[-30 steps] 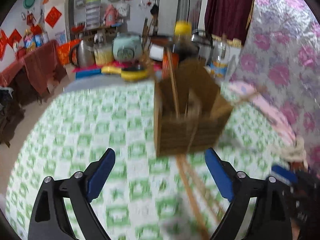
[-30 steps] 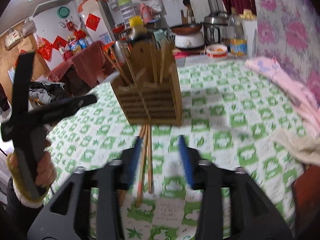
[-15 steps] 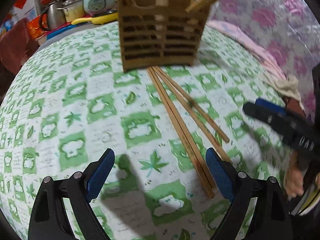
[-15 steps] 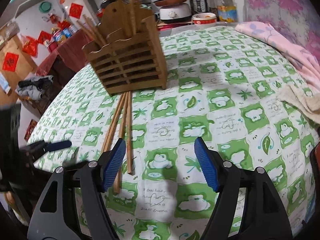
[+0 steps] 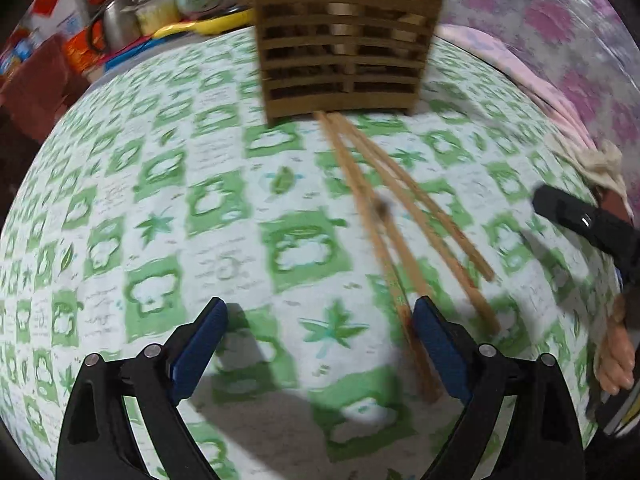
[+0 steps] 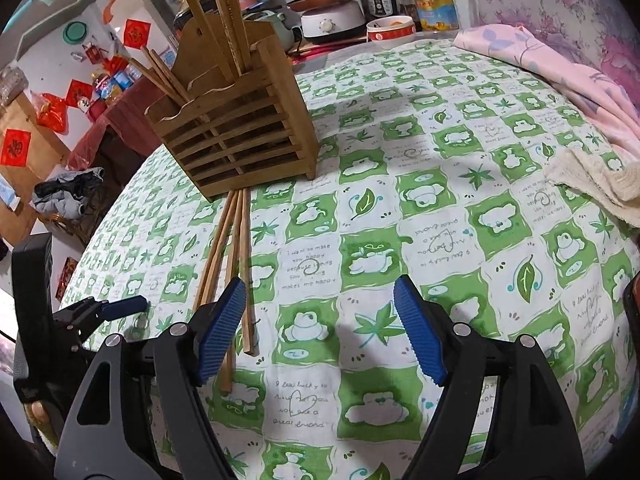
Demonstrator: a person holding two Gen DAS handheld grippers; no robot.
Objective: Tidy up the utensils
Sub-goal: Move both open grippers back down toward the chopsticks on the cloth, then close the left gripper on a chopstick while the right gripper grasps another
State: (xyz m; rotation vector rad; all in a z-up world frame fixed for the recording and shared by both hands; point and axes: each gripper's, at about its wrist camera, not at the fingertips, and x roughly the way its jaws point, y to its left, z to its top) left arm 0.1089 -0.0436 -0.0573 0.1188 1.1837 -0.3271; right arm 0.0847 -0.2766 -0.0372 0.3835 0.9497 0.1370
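Writing on the green-and-white checked cloth (image 6: 420, 200) covering the counter reads "I want to make you happy". Loose brown wooden chopsticks (image 6: 236, 264) lie at six o'clock of the slatted wooden holder (image 6: 240, 136). Left tool (image 5: 320, 344) gapes, empty; right tool (image 6: 320, 320) is opening, empty.

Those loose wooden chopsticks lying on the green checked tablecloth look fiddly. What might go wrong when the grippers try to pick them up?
1. The loose wooden chopsticks lie bunched and overlapping, so the opening right gripper, nothing between its jaws, might pinch several or scatter them.
2. Their far ends reach the base of the slatted wooden holder; dragging them could nudge it.
3. The left gripper hovers open by the same sticks; the two could collide.
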